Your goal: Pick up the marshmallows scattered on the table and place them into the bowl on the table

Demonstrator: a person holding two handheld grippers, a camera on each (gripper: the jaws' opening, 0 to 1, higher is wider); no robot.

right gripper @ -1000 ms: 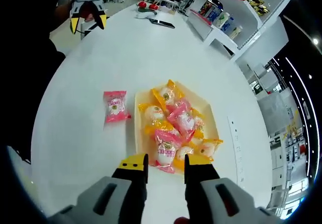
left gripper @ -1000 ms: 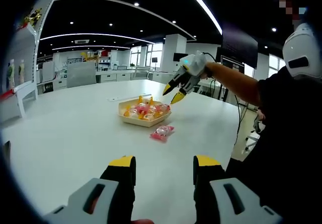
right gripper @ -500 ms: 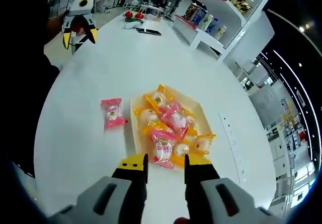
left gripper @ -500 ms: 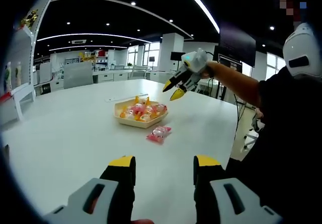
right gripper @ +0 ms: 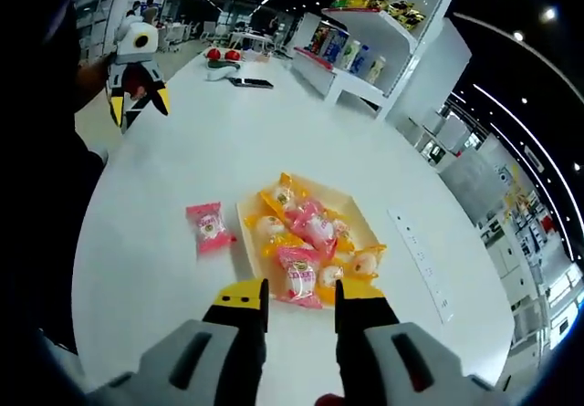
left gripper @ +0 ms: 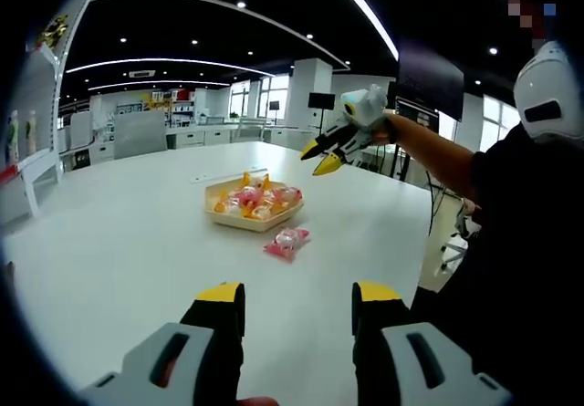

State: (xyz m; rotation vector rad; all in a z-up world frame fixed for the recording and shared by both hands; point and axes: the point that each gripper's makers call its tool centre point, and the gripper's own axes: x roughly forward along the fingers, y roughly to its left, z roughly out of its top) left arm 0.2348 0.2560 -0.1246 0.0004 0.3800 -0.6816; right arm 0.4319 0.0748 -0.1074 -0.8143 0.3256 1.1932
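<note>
Both tongs are held parted and empty: the right tongs (right gripper: 289, 294) above the bowl (right gripper: 370, 233) of wrapped marshmallows (right gripper: 306, 242), the left tongs (left gripper: 297, 298) over the white bench (left gripper: 109, 242). 1 pink marshmallow (right gripper: 209, 226) is seen just beside the bowl.

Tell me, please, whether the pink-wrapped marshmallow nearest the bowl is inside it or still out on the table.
Out. The pink marshmallow packet lies flat on the white table beside the bowl, apart from its rim.

White table (right gripper: 182, 150): bowl (right gripper: 365, 228) of wrapped marshmallows, one pink marshmallow (right gripper: 209, 227) loose just beside it, power strip (right gripper: 418, 262).
</note>
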